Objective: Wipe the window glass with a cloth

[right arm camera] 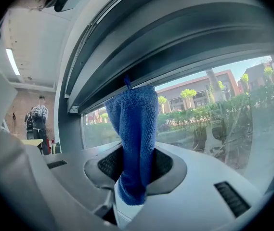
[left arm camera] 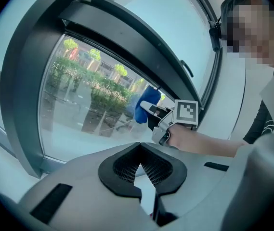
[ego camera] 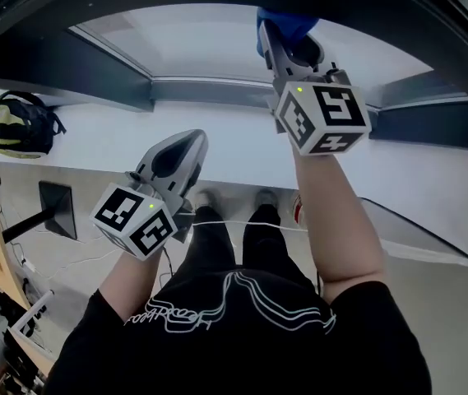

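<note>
At your left, the left tongs (left arm camera: pixel 139 147) are pressed together with nothing between them, held low and away from the window glass (left arm camera: pixel 79 105). Moving right, the blue cloth (right arm camera: pixel 136 129) stands up against the upper part of the pane, just under the dark frame (right arm camera: pixel 175 37); its top seems to touch the glass. It looks like light, soft terry that will fold and drag rather than slide, so grip it by the bunched lower part. Your right tongs (right arm camera: pixel 134 160) pinch it there, with 1 short tail hanging below the pads.
</note>
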Action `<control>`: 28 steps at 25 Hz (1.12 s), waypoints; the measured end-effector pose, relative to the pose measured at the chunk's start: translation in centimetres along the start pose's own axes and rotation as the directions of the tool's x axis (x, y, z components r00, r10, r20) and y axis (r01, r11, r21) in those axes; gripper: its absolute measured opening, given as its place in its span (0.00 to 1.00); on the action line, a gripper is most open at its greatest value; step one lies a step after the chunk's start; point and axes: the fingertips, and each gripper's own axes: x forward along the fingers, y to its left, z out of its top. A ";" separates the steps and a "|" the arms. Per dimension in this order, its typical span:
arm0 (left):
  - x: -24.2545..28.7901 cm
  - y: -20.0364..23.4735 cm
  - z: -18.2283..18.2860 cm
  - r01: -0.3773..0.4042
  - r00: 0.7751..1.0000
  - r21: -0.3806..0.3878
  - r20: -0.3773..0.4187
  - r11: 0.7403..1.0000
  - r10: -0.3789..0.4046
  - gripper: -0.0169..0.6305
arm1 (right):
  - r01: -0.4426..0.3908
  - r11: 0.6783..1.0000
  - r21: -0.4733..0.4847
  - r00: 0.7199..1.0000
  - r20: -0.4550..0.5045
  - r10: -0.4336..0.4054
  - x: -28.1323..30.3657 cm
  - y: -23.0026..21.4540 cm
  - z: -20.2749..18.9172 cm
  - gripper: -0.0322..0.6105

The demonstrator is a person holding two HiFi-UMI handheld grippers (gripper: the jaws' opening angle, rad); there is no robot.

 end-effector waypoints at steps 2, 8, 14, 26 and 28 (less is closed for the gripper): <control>1.5 -1.7 -0.2 0.018 1.000 0.004 -0.009 1.000 -0.018 0.03 | 0.018 1.000 -0.006 1.000 -0.003 -0.018 -1.3 -2.3 0.1 0.20; 5.6 -5.7 -1.2 0.070 0.997 0.026 -0.034 0.997 -0.069 0.03 | 0.073 0.997 -0.018 0.997 0.000 -0.073 -5.0 -8.3 -0.1 0.20; 8.7 -9.1 -2.4 0.088 0.994 0.033 -0.068 0.996 -0.085 0.03 | 0.133 0.991 -0.033 0.991 -0.003 -0.133 -9.2 -14.5 -0.6 0.20; 13.3 -14.6 -3.9 0.141 0.982 0.079 -0.134 0.987 -0.129 0.03 | 0.315 0.948 -0.047 0.949 0.029 -0.314 -17.4 -27.0 -0.2 0.20; 13.9 -15.4 -4.3 0.145 0.980 0.088 -0.147 0.985 -0.131 0.03 | 0.361 0.931 -0.052 0.932 0.037 -0.359 -19.2 -29.3 -0.2 0.20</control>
